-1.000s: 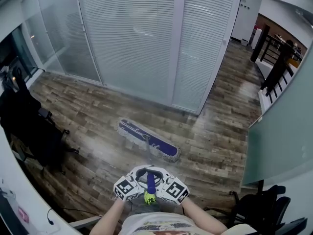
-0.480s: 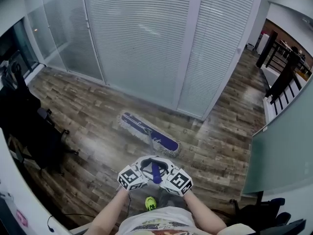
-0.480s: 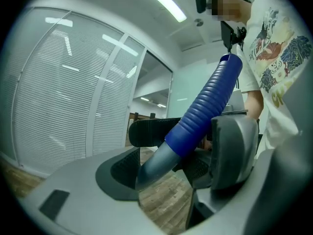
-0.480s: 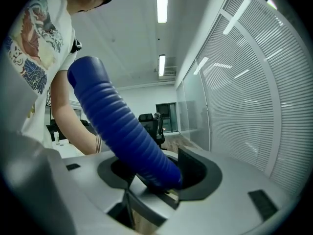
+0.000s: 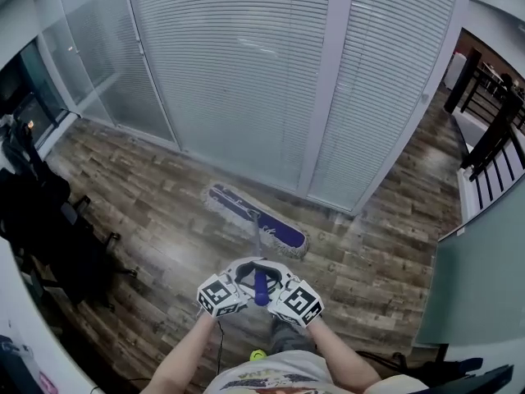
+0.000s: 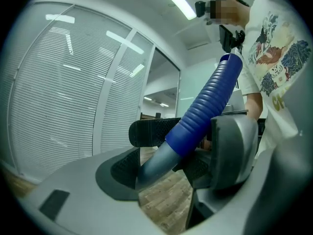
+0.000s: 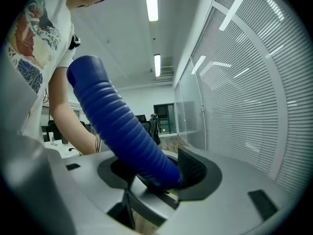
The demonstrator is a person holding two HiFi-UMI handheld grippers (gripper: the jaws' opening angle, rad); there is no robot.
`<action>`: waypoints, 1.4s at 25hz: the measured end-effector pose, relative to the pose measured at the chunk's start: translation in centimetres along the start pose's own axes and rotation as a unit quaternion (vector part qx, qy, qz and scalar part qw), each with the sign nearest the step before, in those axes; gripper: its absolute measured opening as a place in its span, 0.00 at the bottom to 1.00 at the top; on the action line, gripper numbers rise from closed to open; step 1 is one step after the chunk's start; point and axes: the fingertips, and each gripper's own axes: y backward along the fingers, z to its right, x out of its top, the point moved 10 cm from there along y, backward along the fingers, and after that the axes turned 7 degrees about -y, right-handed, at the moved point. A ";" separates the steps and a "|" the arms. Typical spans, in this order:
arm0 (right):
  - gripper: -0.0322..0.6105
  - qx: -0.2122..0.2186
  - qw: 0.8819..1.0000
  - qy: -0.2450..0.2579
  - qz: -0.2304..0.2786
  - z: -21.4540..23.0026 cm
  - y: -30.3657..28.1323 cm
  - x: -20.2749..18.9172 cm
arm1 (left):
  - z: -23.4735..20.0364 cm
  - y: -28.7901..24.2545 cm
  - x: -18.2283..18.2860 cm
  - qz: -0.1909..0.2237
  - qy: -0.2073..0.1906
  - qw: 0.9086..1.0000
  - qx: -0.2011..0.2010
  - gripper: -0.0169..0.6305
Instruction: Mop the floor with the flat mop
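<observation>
Mopping stroke in hand, to judge by the pose. Left gripper [image 5: 243,276] clamped on the handle [image 5: 261,286] of the flat mop, pads [image 6: 152,131] pressed on either side where the blue ribbed grip meets the grey shaft. Right gripper [image 5: 277,279] likewise closed on the blue grip, jaws wide only because the grip is thick, nothing else between them. Both held close together just in front of the body, handle end poking up between them. Mop head [image 5: 257,219] flat on the wooden floor [image 5: 164,195], lying aslant near the foot of the blind-covered glass partition [image 5: 246,72]. Probably mid-task: one strip by the partition under the head, plenty of boards to either side. Next move calls for a firm hold from both grippers, head drawn back or swept sideways along the partition, flat to the boards and clear of the office chair [image 5: 49,220] at the left.
</observation>
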 end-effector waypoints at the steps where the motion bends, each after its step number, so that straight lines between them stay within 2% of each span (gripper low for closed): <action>1: 0.41 0.000 1.000 0.000 0.001 2.1 -0.5 0.4 | -1.9 -1.1 0.1 -0.002 -0.001 1.000 0.000 0.41; 10: 0.41 0.008 1.000 -0.006 0.004 19.8 -5.0 4.2 | -17.9 -10.2 0.9 -0.012 -0.002 1.000 0.010 0.41; 14: 0.41 0.022 1.000 0.000 0.001 24.4 -6.8 6.2 | -22.5 -12.0 1.8 -0.001 0.004 1.000 0.025 0.41; 18: 0.41 0.025 1.000 0.000 0.011 26.4 -7.1 7.4 | -24.4 -13.0 2.5 0.004 0.006 1.000 0.030 0.41; 21: 0.41 0.029 0.999 -0.015 0.020 25.8 -6.8 6.8 | -23.6 -12.8 2.5 -0.025 0.006 0.999 0.024 0.41; 24: 0.41 0.029 0.999 -0.025 0.026 23.1 -6.6 5.1 | -21.3 -11.0 1.5 -0.047 0.007 0.999 0.024 0.41; 30: 0.42 0.073 0.997 -0.003 0.006 16.7 -7.0 4.5 | -16.0 -5.9 1.1 -0.031 0.018 0.996 0.076 0.41; 35: 0.42 0.095 0.995 0.009 -0.013 8.6 -7.1 2.9 | -9.5 0.0 0.2 -0.021 0.028 0.994 0.102 0.41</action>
